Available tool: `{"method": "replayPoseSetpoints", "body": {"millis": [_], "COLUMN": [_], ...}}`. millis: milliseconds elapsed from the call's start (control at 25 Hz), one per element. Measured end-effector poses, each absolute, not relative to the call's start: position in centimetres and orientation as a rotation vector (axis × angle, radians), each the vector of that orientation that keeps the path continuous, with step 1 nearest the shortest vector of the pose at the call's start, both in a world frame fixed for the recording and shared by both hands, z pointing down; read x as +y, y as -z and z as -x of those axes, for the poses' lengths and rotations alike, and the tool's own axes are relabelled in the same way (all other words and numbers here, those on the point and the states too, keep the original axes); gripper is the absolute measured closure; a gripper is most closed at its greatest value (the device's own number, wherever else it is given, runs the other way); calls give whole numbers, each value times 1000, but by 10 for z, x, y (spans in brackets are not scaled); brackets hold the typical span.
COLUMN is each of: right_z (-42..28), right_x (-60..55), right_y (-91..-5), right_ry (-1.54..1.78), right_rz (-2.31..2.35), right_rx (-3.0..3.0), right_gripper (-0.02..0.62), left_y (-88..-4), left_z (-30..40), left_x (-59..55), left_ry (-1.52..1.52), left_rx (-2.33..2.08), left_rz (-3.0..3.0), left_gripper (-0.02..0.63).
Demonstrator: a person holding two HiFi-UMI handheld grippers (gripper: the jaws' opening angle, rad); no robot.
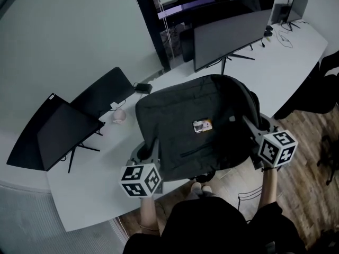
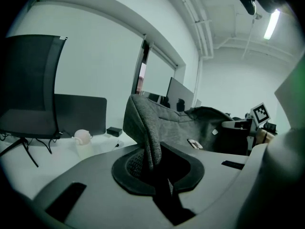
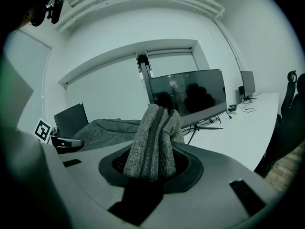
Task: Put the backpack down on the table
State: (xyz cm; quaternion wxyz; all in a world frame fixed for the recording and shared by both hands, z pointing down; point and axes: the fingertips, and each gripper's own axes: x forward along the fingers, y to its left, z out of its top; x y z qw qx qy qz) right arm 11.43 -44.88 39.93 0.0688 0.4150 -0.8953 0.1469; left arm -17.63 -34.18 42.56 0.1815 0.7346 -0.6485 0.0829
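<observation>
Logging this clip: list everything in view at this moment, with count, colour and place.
backpack: one, dark grey, at the table's near edge, between both grippers
table: one, white, along the wall
screens: four, black; a large one behind the backpack, two at left, one far right
small object: one, pale pinkish, left of the backpack
power brick: one, black, behind the small object
chair: one, black, right edge
left gripper: shut on backpack fabric
right gripper: shut on a backpack fold
</observation>
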Motion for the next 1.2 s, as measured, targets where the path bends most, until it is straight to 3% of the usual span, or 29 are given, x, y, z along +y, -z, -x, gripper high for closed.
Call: {"method": "replayPoseSetpoints", "body": {"millis": [1200], "right_z": [-81], "right_x": [-529], "right_y": [-521], "right_ry": [-655], "right_rz": [-1107], "right_rx": [-2503], "right_gripper": [482], "left_y": [-550], "left_z": [205], "left_x": [-405], "left_ry": [-375], "left_rx": [-1701], "left_rz": [-1855], "left_gripper": [563]}}
